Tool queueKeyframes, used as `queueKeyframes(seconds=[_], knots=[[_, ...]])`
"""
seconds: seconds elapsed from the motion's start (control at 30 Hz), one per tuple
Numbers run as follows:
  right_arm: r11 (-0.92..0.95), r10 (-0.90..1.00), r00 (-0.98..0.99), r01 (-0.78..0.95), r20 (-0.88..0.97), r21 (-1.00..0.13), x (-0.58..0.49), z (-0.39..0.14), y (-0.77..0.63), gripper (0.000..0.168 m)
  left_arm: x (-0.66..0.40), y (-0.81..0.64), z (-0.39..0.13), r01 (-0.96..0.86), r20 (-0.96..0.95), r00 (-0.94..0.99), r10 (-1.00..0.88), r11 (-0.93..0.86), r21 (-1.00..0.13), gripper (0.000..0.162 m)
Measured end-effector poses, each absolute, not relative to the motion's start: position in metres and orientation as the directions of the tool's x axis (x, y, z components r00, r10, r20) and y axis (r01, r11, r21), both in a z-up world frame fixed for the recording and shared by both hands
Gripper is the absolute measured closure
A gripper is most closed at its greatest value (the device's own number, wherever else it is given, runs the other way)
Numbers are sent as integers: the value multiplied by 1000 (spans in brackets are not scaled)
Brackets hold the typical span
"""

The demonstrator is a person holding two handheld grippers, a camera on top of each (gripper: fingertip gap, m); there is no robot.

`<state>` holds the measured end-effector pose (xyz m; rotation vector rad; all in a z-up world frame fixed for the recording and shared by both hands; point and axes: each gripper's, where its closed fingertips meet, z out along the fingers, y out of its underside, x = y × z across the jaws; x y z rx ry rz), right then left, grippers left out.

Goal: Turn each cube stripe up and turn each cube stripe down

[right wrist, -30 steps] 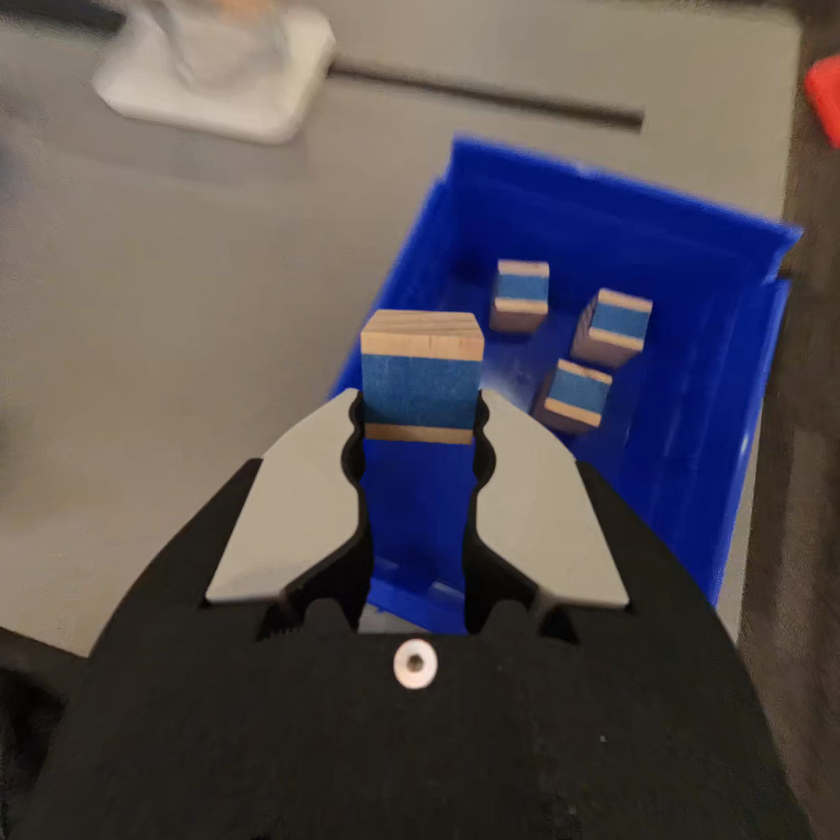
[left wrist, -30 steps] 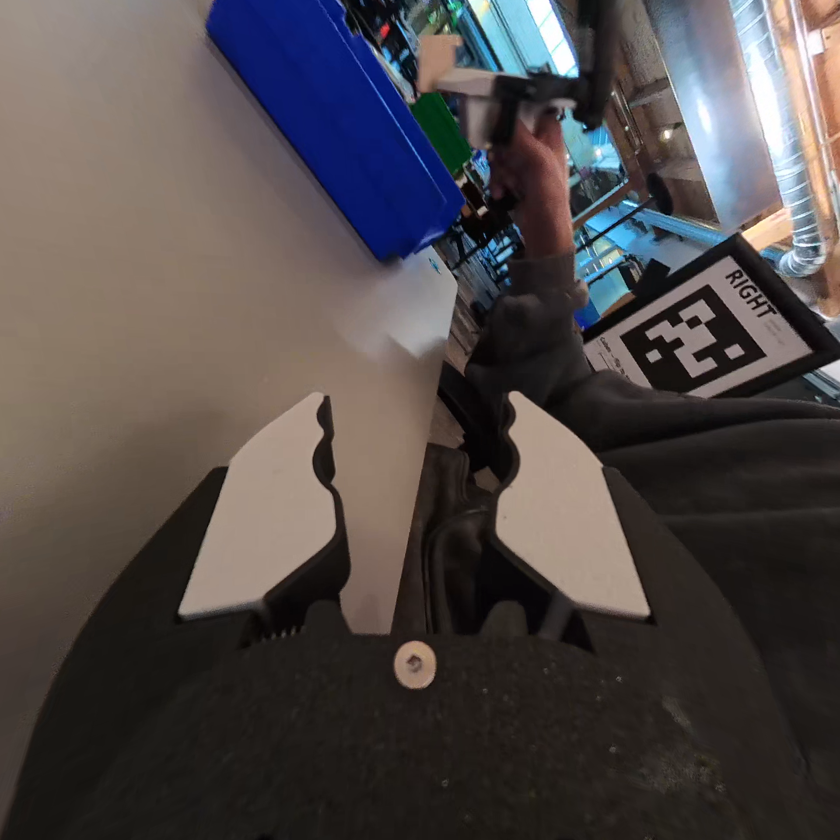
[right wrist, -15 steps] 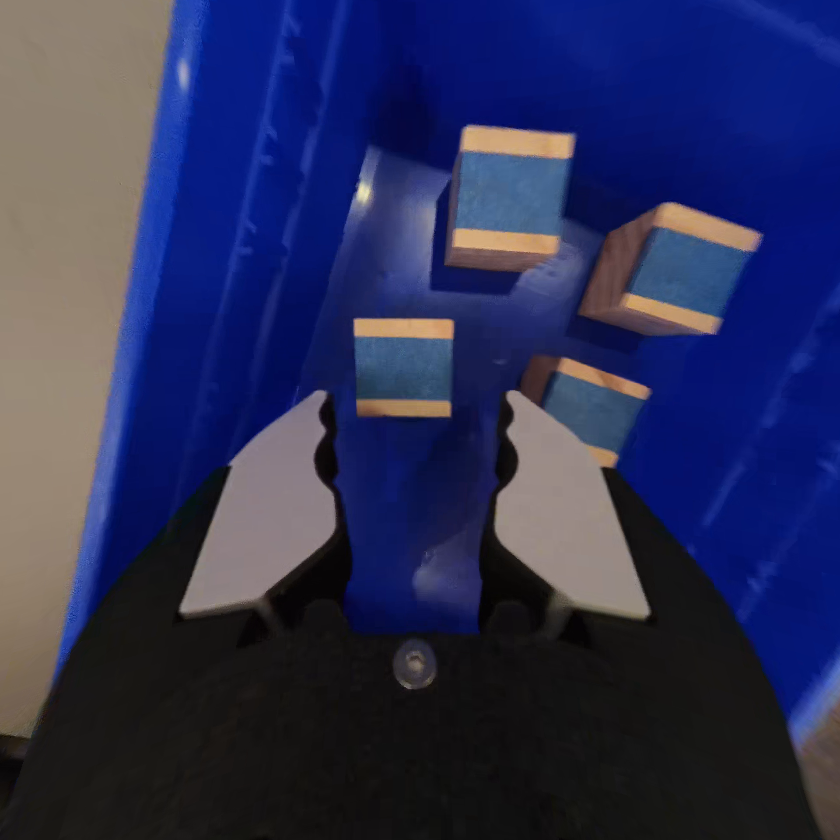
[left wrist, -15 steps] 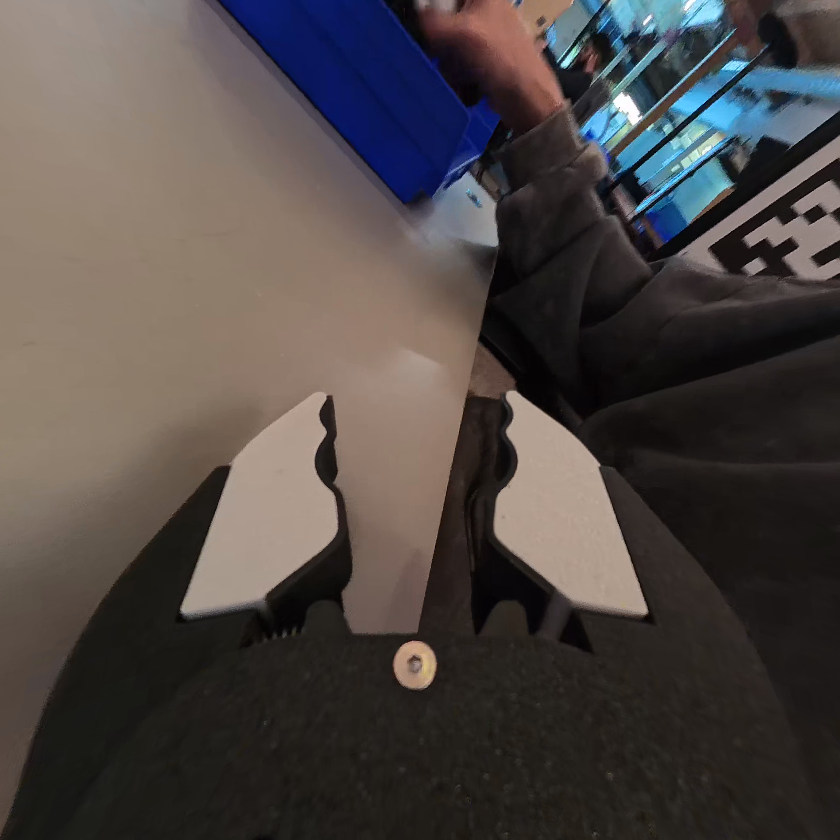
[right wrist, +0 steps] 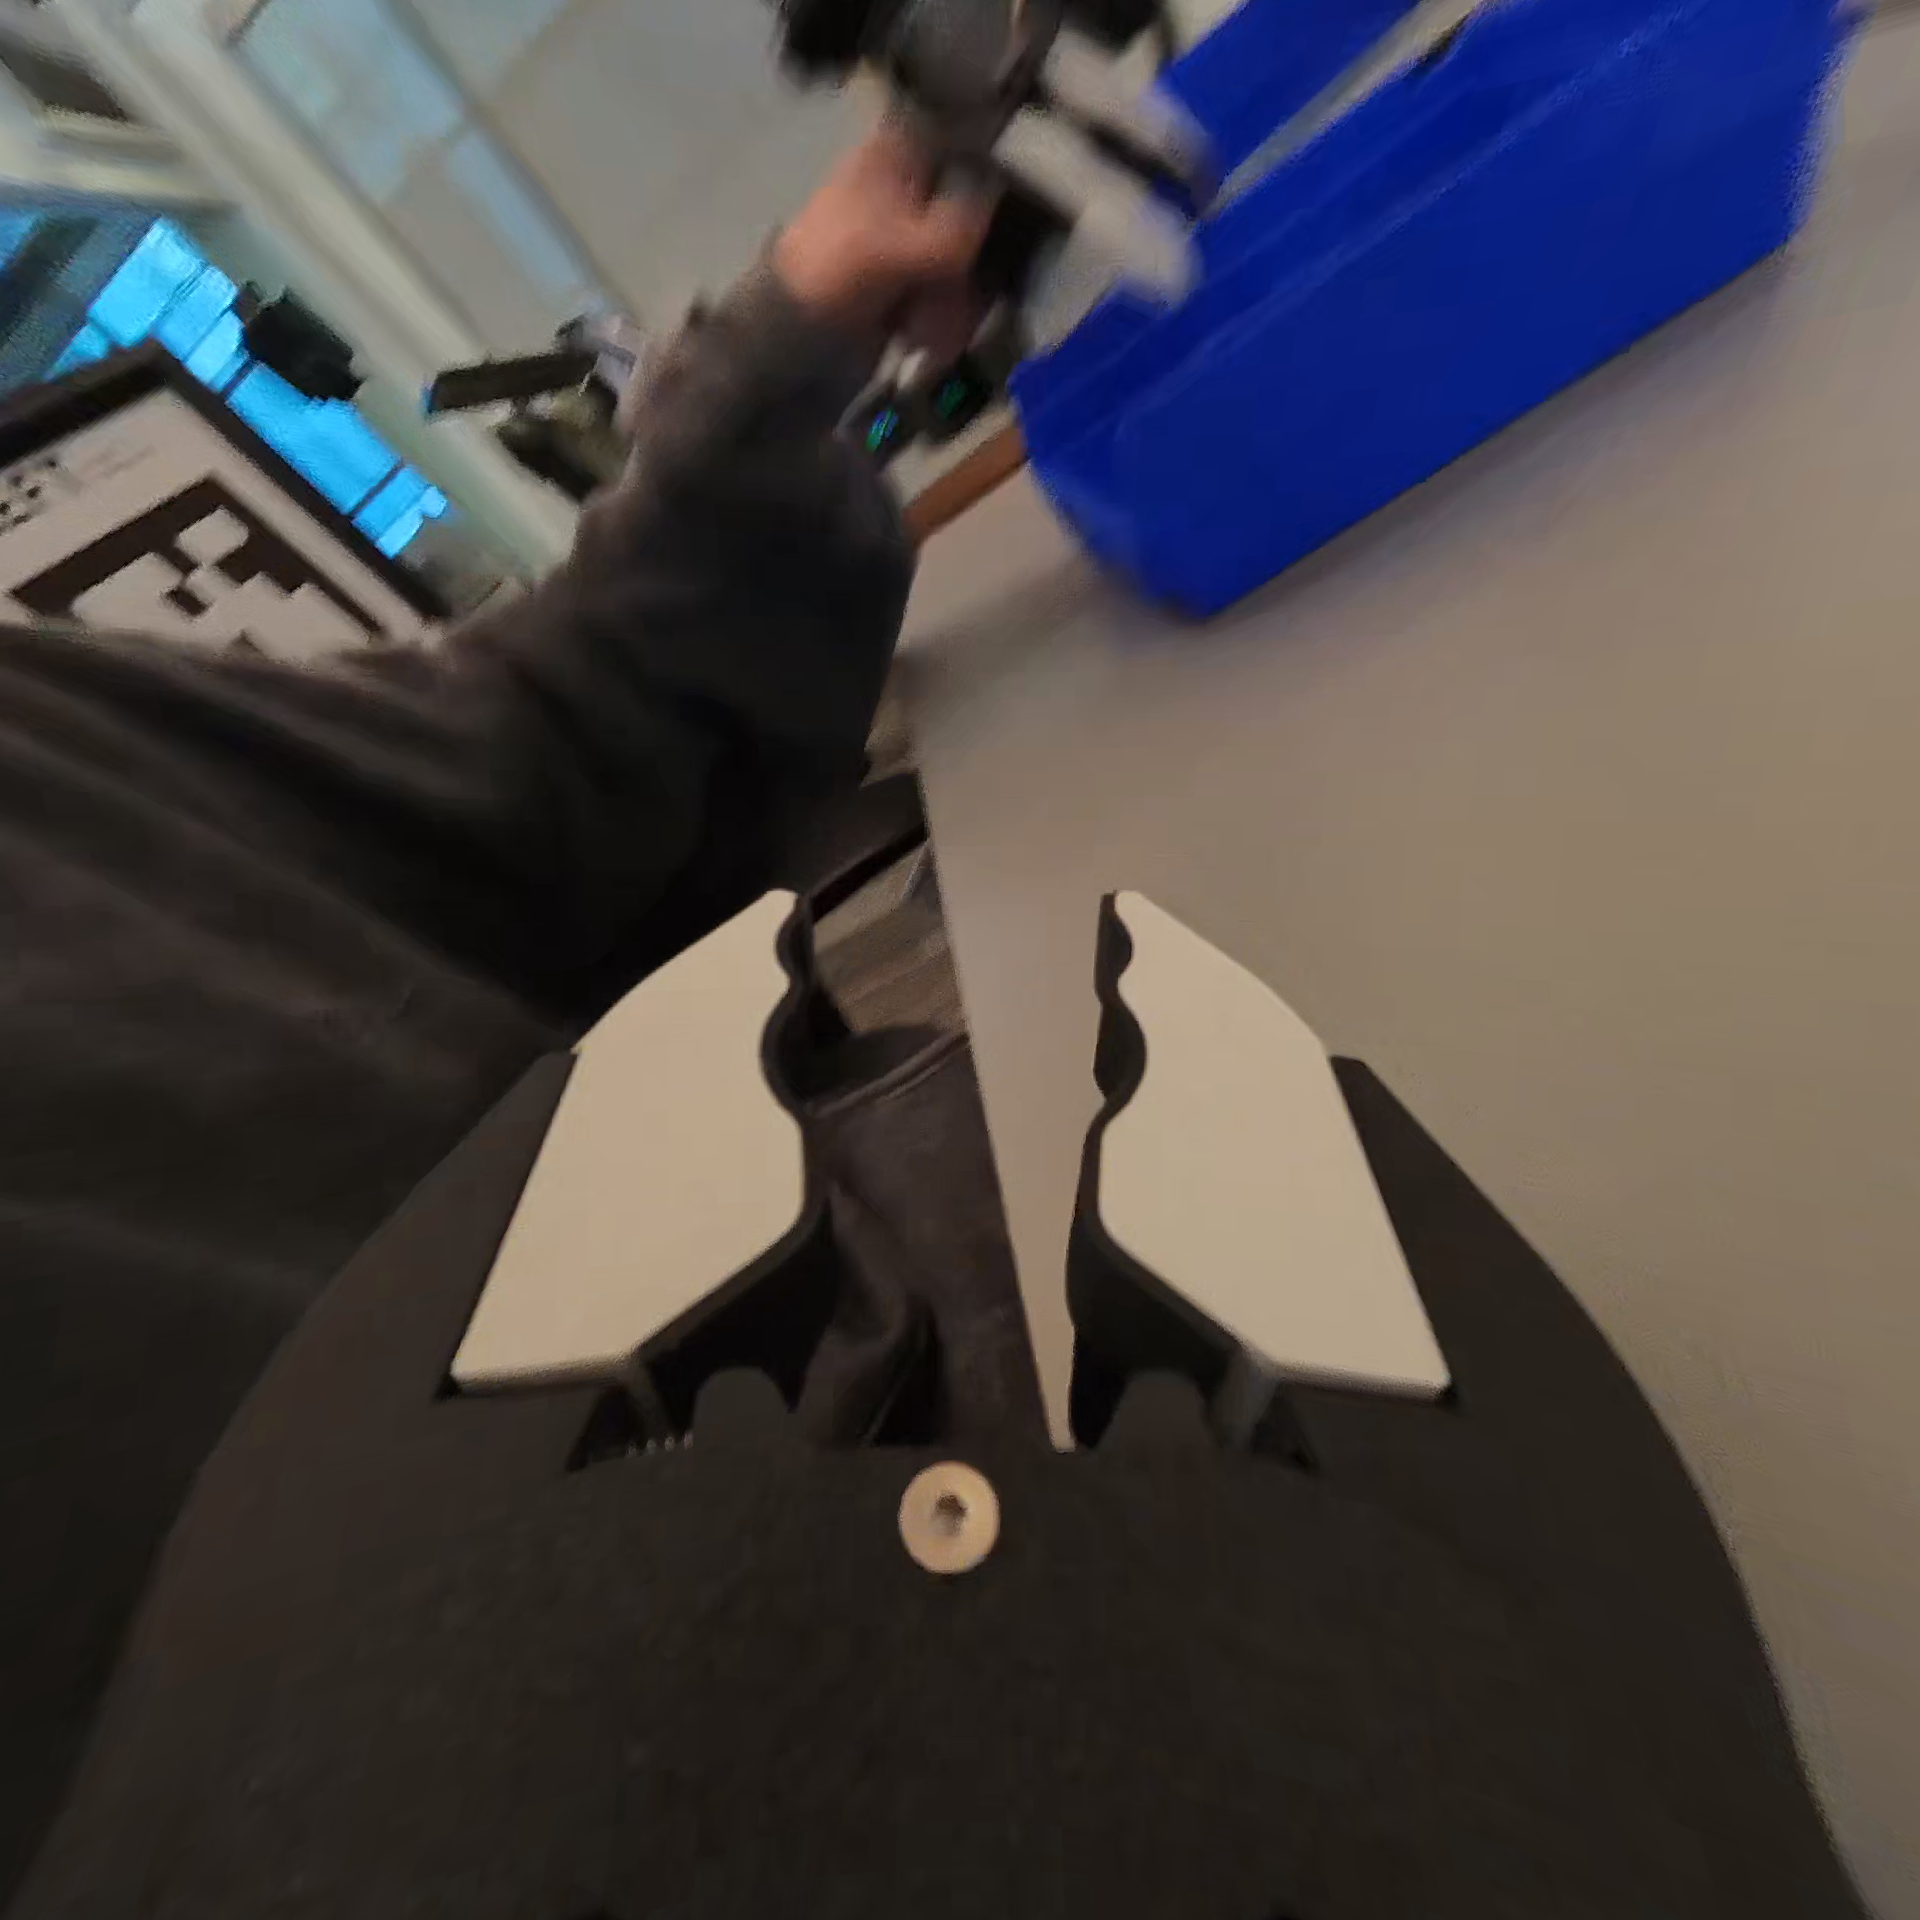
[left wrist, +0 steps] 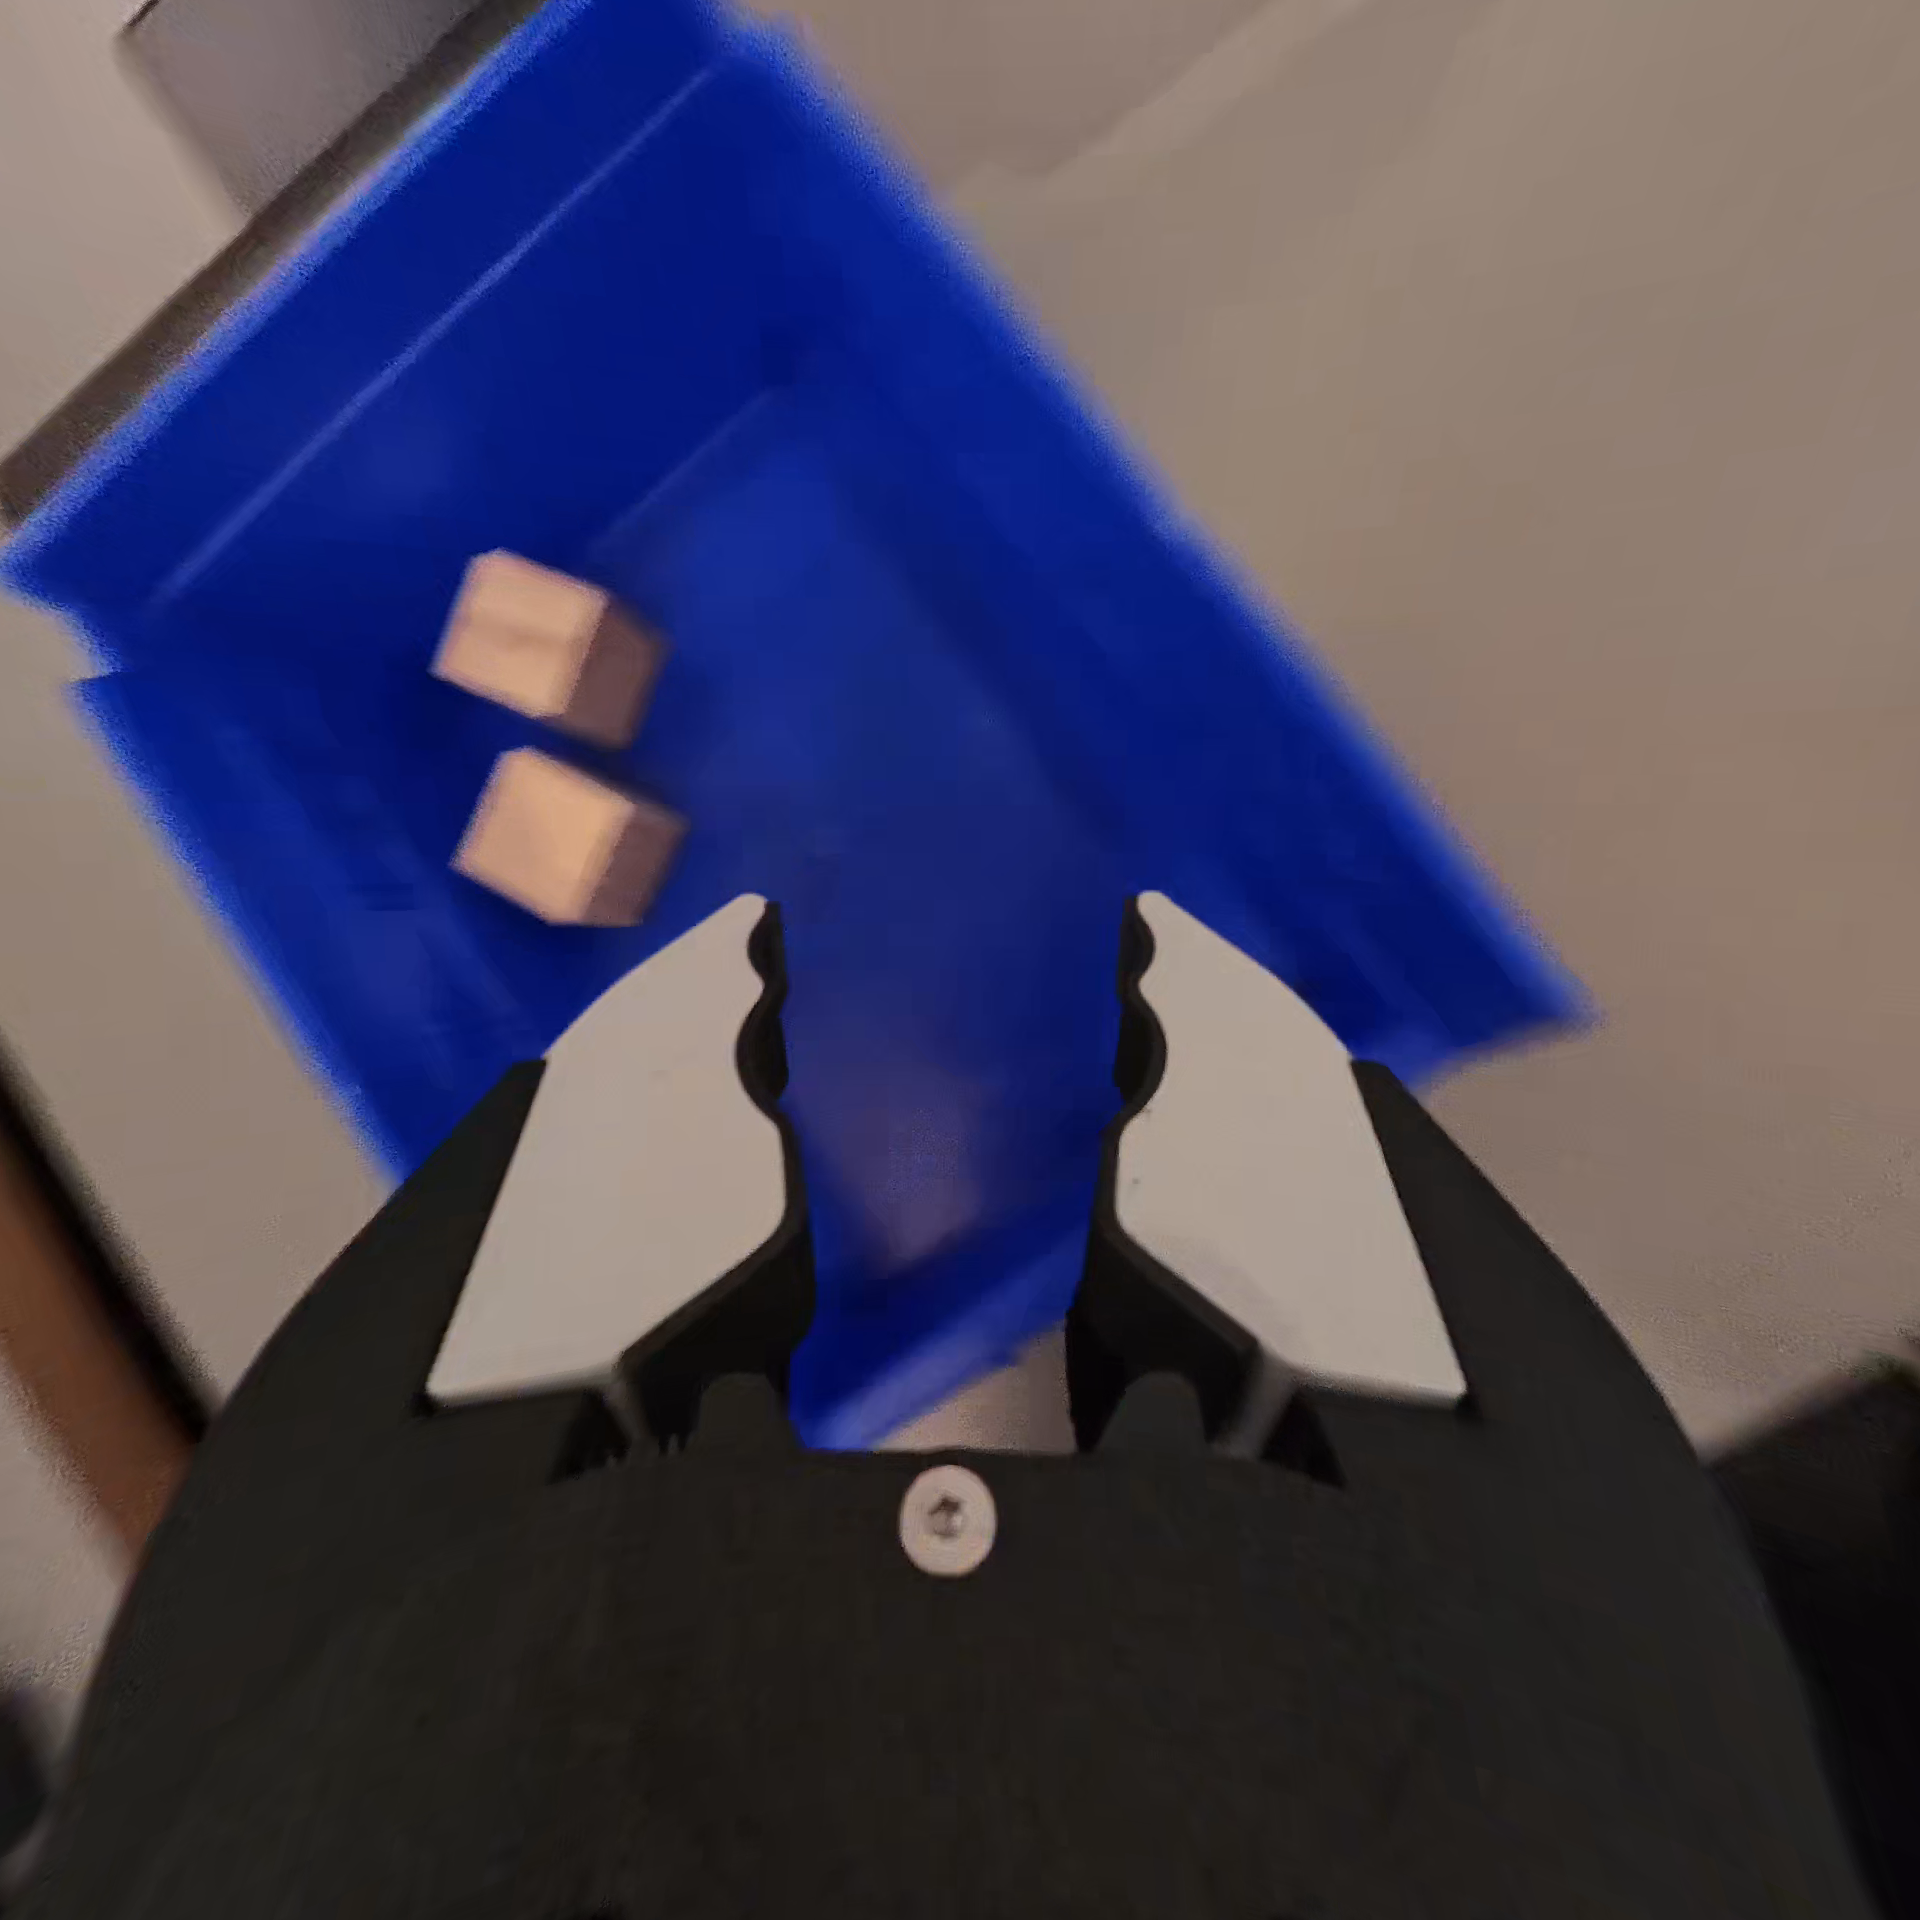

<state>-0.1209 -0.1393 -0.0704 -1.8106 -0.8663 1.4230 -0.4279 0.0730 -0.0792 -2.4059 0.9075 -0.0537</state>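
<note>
Two small wooden cubes, an upper cube (left wrist: pixel 545 646) and a lower cube (left wrist: pixel 569 836), are seen in the left wrist view lying just beside each other on the floor of a deep blue plastic bin (left wrist: pixel 935 582); only plain pale wood faces are shown, and no stripe can be made out through the blur. A faint pinkish smear lower in the bin cannot be identified. The bin, rectangular with smooth ribbed walls, is set on a matte grey table (left wrist: pixel 1558 416). The left hand-held gripper (left wrist: pixel 951 914), with two pale flat fingers with wavy inner edges set in a black body, is held spread above the bin with nothing between its fingers. In the right wrist view the right hand-held gripper (right wrist: pixel 951 909) is likewise spread and empty, straddling the table edge (right wrist: pixel 977 1091). Beyond it, a person's dark sleeve (right wrist: pixel 665 644) and hand (right wrist: pixel 883 239) are seen near the bin's outer wall (right wrist: pixel 1403 343). One black-and-white marker board (right wrist: pixel 177 540) stands at the left.
</note>
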Motion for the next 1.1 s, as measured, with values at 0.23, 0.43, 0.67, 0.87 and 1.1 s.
queueKeyframes(seconds=[0.23,0.43,0.67,0.87,1.1], knots=[[-613,789,128,232,-601,-755,-145,-104,-165,124,-480,145,-133,-878,-338,467,-817,-475,-63,106],[-649,761,141,196,-634,-735,-134,-107,-165,124,-505,169,-155,-898,-294,376,-879,-423,117,103],[-691,723,142,165,-676,-704,-128,-113,-157,125,-515,178,-177,-882,-216,350,-911,-399,250,93],[-712,702,117,161,-703,-684,-127,-114,-155,125,-512,160,-172,-883,-172,362,-916,-396,250,117],[-699,715,125,109,-688,-707,-116,-101,-150,126,-467,123,-99,-919,-213,392,-895,-393,-39,117]])
